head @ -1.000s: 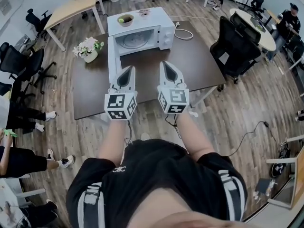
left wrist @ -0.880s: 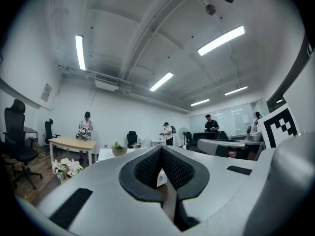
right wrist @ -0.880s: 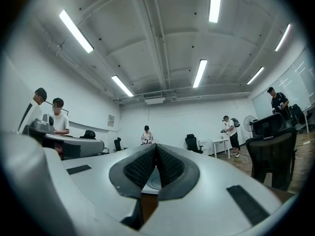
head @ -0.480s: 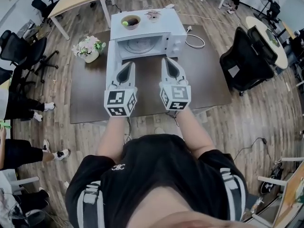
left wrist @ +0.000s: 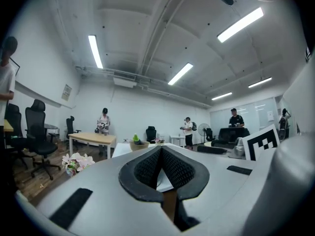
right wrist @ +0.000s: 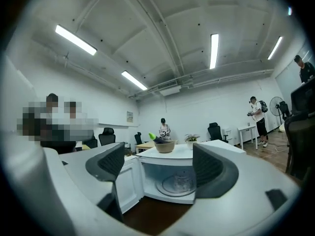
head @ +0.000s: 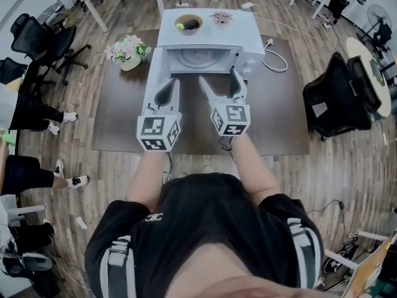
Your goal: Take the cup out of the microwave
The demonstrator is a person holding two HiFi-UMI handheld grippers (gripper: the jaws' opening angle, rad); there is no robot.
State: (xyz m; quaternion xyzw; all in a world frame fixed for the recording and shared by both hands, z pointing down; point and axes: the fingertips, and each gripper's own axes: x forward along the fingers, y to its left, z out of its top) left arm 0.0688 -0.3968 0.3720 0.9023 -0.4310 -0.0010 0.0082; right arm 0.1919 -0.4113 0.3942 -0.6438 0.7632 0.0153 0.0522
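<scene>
Here, a white microwave (head: 208,33) sits at the far edge of a dark bench (head: 273,104). Its door (head: 153,82) is swung open leftward, with bare bench in front. A clear cup (right wrist: 183,182) stands inside on the turntable. Both tools point level toward it: the left tool (head: 172,85) is pressed together, and the right tool (head: 220,79) is spreading with nothing between its jaws.

Straight run over table (head: 273,104) into open microwave (head: 239,36) cavity; swung-out door (head: 151,79) prob. blocks approach from left.
</scene>
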